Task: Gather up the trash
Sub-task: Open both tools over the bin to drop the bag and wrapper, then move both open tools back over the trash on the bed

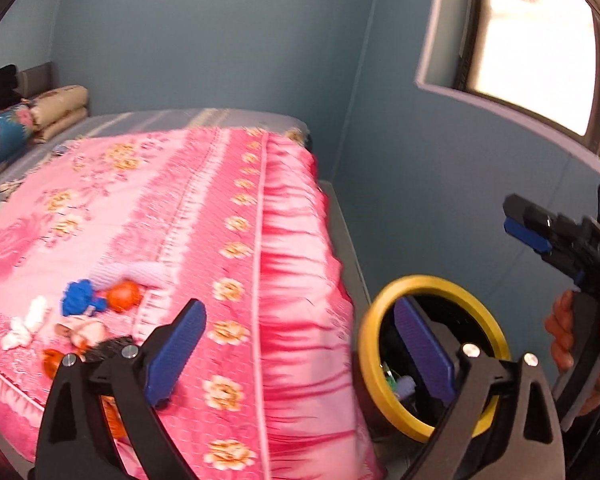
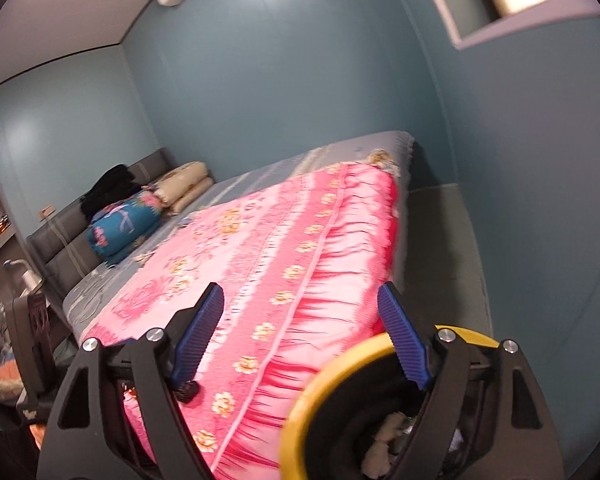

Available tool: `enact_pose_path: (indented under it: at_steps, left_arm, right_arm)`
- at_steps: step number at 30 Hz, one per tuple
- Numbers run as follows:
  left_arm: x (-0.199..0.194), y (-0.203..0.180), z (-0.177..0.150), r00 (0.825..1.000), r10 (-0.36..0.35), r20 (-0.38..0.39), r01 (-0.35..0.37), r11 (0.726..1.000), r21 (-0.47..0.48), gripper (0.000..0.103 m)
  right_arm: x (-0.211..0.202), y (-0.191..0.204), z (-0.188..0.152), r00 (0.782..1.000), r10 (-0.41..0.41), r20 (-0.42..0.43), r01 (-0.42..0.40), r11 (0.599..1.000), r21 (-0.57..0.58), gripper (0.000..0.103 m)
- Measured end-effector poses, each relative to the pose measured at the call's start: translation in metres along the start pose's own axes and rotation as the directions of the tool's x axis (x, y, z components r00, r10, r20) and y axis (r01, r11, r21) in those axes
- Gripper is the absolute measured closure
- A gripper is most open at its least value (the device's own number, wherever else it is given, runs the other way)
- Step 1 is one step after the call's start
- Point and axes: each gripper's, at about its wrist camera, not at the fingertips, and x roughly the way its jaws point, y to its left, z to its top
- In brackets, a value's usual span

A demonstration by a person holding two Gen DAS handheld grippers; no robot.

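Scraps of trash lie on the pink floral blanket at the lower left of the left wrist view: a blue crumpled piece, an orange piece, white tissue and a dark fuzzy clump. A black bin with a yellow rim stands on the floor beside the bed. My left gripper is open and empty, one finger over the blanket's edge, the other over the bin's mouth. My right gripper is open and empty above the bin's yellow rim. Crumpled trash lies inside.
Folded quilts and dark clothes are piled at the grey headboard. A blue wall with a window runs close along the bed's right side, leaving a narrow strip of floor. A hand holds the right gripper's handle.
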Motion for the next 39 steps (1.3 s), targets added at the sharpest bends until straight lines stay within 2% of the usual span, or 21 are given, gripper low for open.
enact_pose_path:
  at_steps: [6,12,21,25,31,39]
  left_arm:
    - [-0.031,0.039,0.01,0.996,0.059,0.066,-0.056,0.997,-0.049,0.008]
    - [-0.053,0.079,0.008,0.987,0.134,0.091,-0.125,0.987,-0.105,0.008]
    - [-0.075,0.159,0.003,0.957,0.273,0.096,-0.246,0.943,-0.223,0.008]
    - [-0.078,0.197,-0.004,0.94,0.332,0.075,-0.302,0.916,-0.265,0.008]
    - [-0.074,0.244,-0.018,0.923,0.385,0.018,-0.362,0.882,-0.302,0.008]
    - [-0.054,0.301,-0.037,0.91,0.411,-0.06,-0.405,0.849,-0.34,0.008]
  right_arm:
    - [0.011,0.042,0.0,0.997,0.072,-0.014,-0.072,0.995,-0.062,0.018]
    - [0.027,0.087,-0.005,0.987,0.16,-0.034,-0.163,0.977,-0.134,0.014]
    - [0.067,0.147,-0.024,0.957,0.253,-0.144,-0.278,0.941,-0.191,0.014]
    - [0.087,0.167,-0.037,0.935,0.295,-0.198,-0.333,0.922,-0.196,0.014]
    - [0.119,0.192,-0.059,0.911,0.309,-0.271,-0.368,0.907,-0.204,0.014]
    - [0.157,0.217,-0.093,0.881,0.294,-0.372,-0.405,0.875,-0.267,0.014]
